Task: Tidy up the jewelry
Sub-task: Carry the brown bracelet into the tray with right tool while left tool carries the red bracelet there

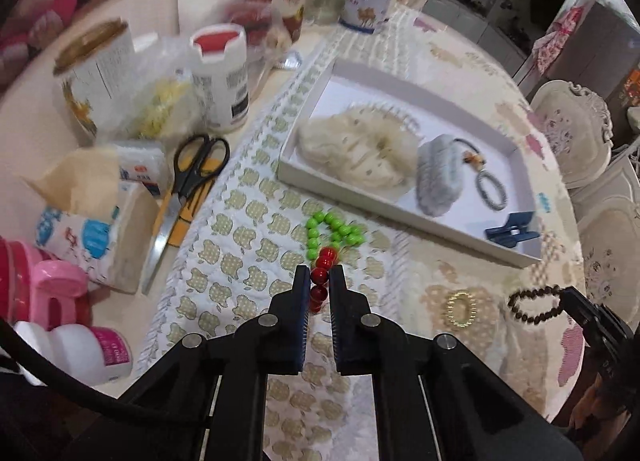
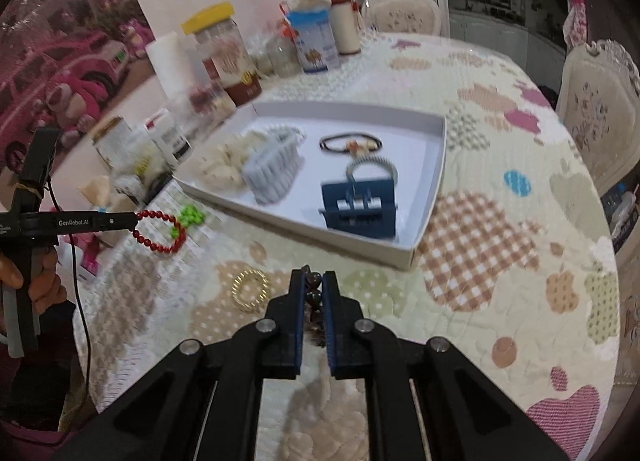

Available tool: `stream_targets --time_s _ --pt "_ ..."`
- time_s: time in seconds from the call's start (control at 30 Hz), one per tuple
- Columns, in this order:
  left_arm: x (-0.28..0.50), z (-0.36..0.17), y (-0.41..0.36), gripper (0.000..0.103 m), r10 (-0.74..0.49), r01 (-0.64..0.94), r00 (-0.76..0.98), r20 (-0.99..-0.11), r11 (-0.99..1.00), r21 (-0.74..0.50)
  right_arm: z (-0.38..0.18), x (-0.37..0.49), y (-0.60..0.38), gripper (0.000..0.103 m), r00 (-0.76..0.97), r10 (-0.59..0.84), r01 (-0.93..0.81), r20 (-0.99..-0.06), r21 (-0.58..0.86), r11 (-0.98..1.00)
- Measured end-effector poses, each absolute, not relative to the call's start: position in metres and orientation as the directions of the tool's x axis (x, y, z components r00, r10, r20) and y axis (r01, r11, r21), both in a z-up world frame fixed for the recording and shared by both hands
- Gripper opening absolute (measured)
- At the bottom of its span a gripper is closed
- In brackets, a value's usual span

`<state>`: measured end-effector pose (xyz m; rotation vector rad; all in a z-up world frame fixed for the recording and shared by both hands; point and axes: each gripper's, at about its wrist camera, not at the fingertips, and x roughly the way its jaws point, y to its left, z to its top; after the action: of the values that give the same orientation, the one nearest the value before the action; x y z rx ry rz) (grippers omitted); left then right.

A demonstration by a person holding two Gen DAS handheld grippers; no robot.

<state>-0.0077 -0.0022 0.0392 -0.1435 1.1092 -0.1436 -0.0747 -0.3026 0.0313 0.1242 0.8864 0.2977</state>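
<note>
Red-green bracelet (image 1: pixel 325 257) in left hand-held gripper (image 1: pixel 320 281)

Black gripper (image 1: pixel 319 281) arms, blue pads, silver screws.

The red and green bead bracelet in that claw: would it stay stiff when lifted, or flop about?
Probably floppy: the red and green bead bracelet sags in a loose loop from the left claw, so it looks strung on cord. It may swing as it travels. The round, glossy beads look slippery, though the claw is shut on them.
</note>
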Motion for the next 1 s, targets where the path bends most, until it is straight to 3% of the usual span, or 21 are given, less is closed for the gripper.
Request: stream_targets --time_s 0.4,1.0 --pt "-0.013 0.09 -0.016 0.008 -0.18 0.096 0.521 -0.834 0.984 -0.153 0.079 -0.077 -0.304 0.008 0.65 0.328 -0.254 -0.686 0.21 0.944" --pt "0.049 0.106 -0.056 0.008 -0.169 0.166 0.556 -0.814 0.982 -0.09 0.105 -0.026 -0.281 0.008 0.663 0.323 -0.296 -0.675 0.161 0.942"
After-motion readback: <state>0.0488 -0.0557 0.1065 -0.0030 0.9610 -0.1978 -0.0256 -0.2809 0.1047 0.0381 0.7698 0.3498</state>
